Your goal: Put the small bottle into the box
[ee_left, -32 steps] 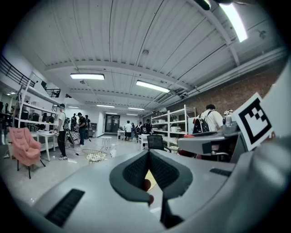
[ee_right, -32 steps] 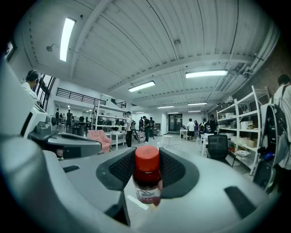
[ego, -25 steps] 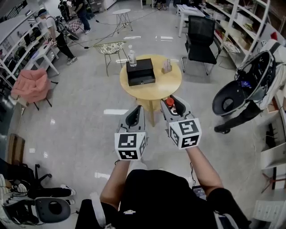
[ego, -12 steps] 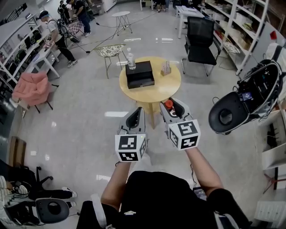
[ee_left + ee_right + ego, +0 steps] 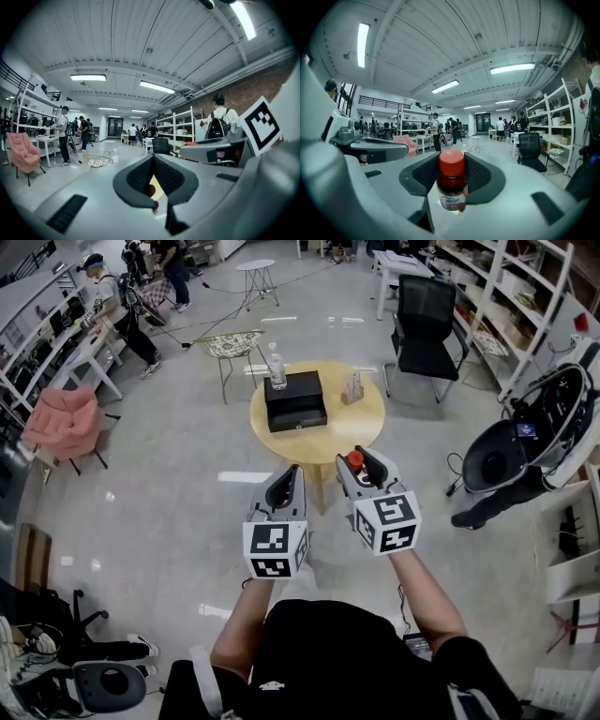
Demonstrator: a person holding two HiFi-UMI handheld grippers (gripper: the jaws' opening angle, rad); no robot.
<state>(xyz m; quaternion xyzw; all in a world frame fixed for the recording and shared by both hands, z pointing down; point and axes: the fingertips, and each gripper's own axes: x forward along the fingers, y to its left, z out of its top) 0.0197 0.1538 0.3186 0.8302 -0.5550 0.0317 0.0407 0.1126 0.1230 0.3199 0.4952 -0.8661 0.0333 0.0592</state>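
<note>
A small dark bottle with a red cap (image 5: 451, 183) stands upright between the jaws of my right gripper (image 5: 361, 465), which is shut on it; its cap (image 5: 355, 458) shows in the head view. My left gripper (image 5: 284, 485) is held beside the right one, shut, with nothing between its jaws (image 5: 152, 180). Both hang above the floor, short of the round wooden table (image 5: 358, 424). On that table sits the black box (image 5: 294, 399), lid down, some way beyond both grippers.
A clear plastic bottle (image 5: 277, 367) and a small holder (image 5: 352, 385) also stand on the table. A black office chair (image 5: 427, 317) is behind it at the right, a wire chair (image 5: 232, 343) at the left. Another person (image 5: 520, 442) stands at the right; shelves line both sides.
The table and box have drawn very slightly nearer in the head view. The grippers hold the same pose, the bottle still gripped. The person at the right has shifted.
</note>
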